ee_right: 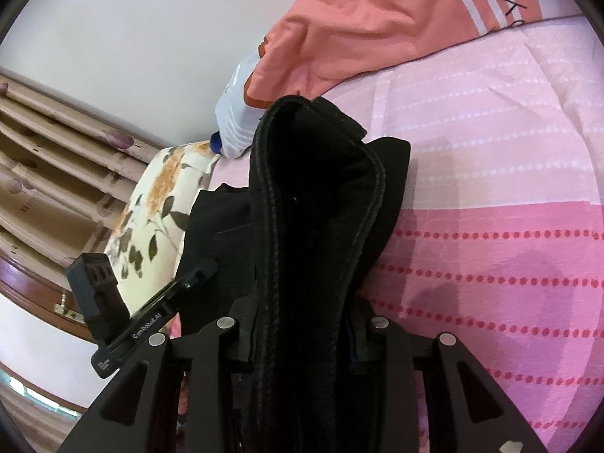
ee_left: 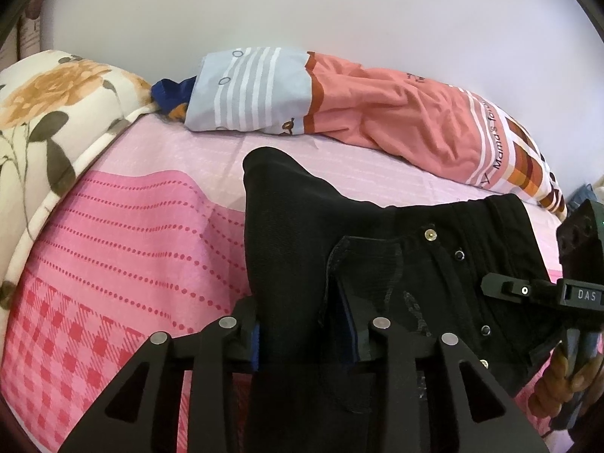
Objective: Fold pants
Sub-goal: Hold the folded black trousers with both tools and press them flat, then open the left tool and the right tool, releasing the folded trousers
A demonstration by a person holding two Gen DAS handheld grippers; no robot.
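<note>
Black pants (ee_left: 377,226) with metal rivets lie bunched on the pink bed sheet (ee_left: 132,245). In the left wrist view my left gripper (ee_left: 305,324) straddles a fold of them. Its blue pads (ee_left: 256,339) show bare beside the cloth, so the jaws stand open around it. My right gripper (ee_left: 524,321) comes in from the right at the waistband end, with a hand (ee_left: 558,377) under it. In the right wrist view the right gripper (ee_right: 302,324) is shut on the doubled waistband of the pants (ee_right: 313,188), which rises between its fingers. The left gripper's finger (ee_right: 196,271) shows at the left.
A peach and blue striped pillow (ee_left: 377,113) lies along the white wall behind the pants. A floral quilt (ee_left: 56,113) is piled at the left end of the bed. Brown curtains (ee_right: 56,151) and a wooden bed edge (ee_right: 30,287) stand beyond it.
</note>
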